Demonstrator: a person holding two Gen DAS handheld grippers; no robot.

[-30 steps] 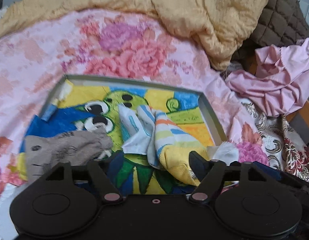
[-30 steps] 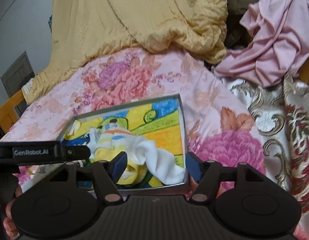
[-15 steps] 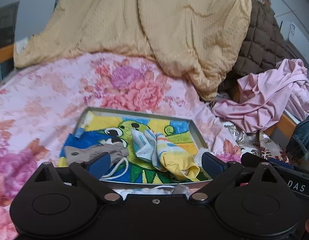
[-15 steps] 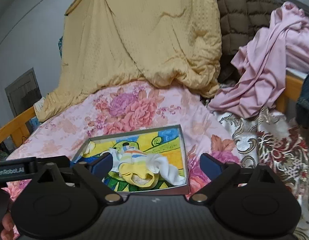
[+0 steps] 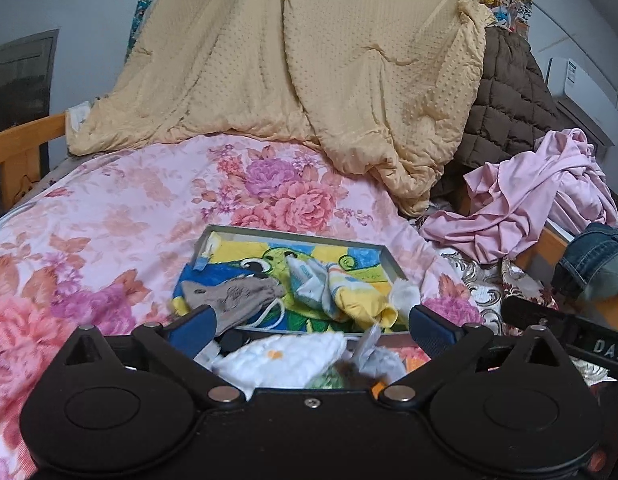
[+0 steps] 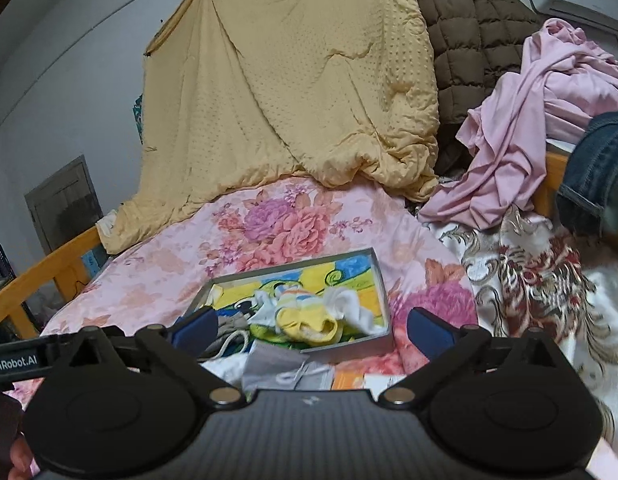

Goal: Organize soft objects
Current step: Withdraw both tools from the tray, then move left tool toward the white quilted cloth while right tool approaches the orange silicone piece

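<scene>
Left wrist: left gripper (image 5: 311,326) fingers spread wide, holding nothing. One tray (image 5: 391,261) sits on the floral bed (image 5: 109,216), ahead of the fingers. Three soft items in it: one grey pouch (image 5: 233,294) at left, one striped sock (image 5: 349,294) in the middle, one white sock (image 5: 405,292) at the right edge. More white and grey cloth lies just in front of the tray; count unclear. Right wrist: right gripper (image 6: 311,324) also wide open, empty, hanging over the tray's near side. One yellow blanket (image 6: 293,92) and one pink cloth pile (image 6: 521,140) behind.
</scene>
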